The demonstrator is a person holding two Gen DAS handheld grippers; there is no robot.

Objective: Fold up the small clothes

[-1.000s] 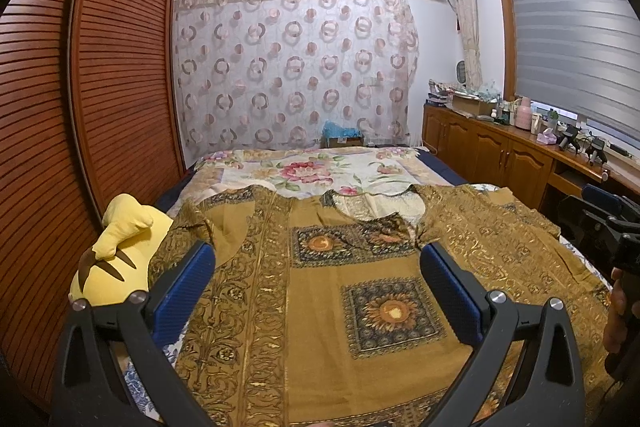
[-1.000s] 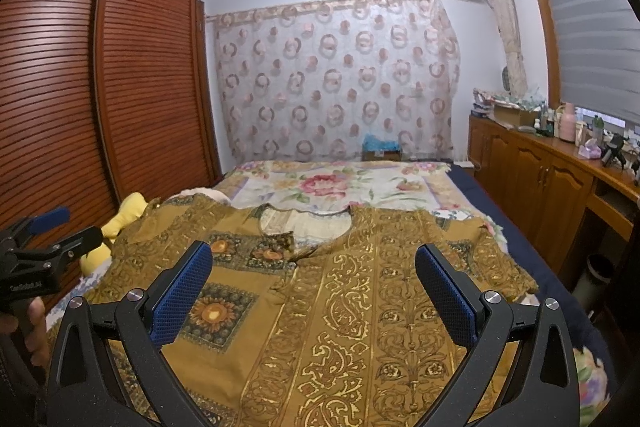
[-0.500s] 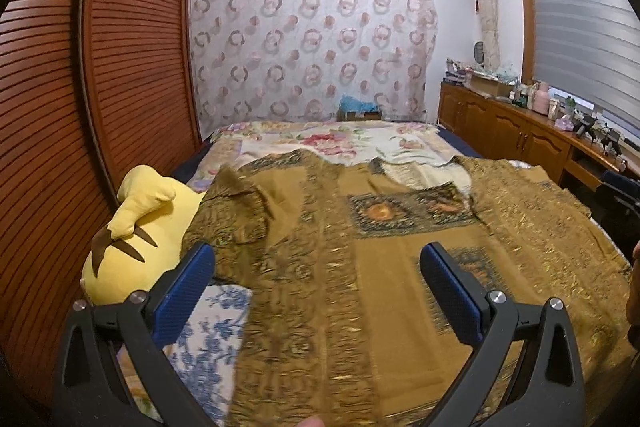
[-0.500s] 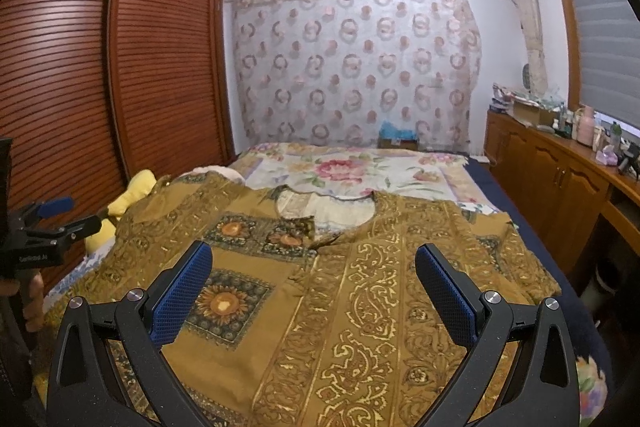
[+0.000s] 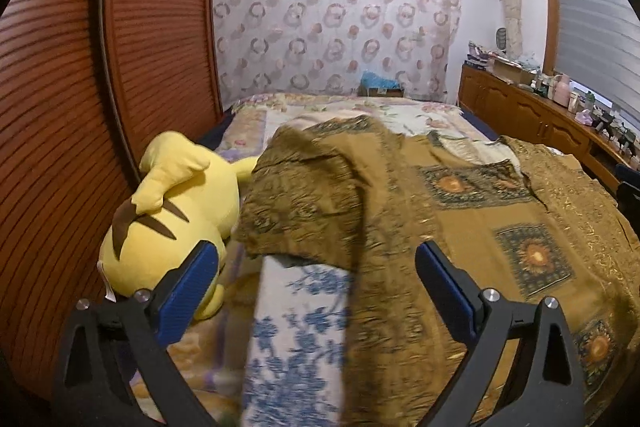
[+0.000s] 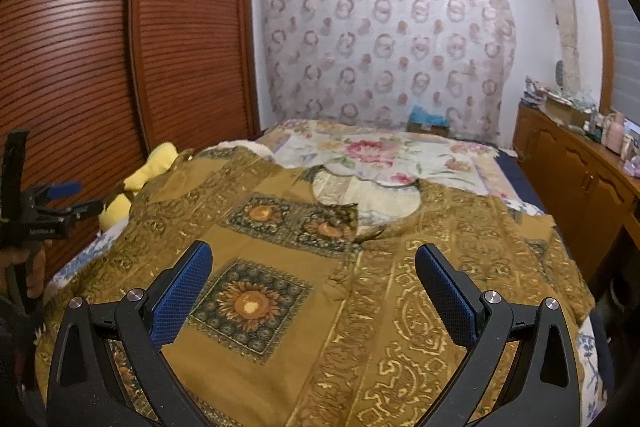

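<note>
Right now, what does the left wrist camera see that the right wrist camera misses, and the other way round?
Only the left wrist view shows the blue-flowered sheet under the garment's edge and the garment's rumpled left sleeve up close. Only the right wrist view shows the left tongs from outside, held in a hand, and the rose print on the bedspread. Both show the gold patterned garment, the yellow plush toy, and open tongs.
</note>
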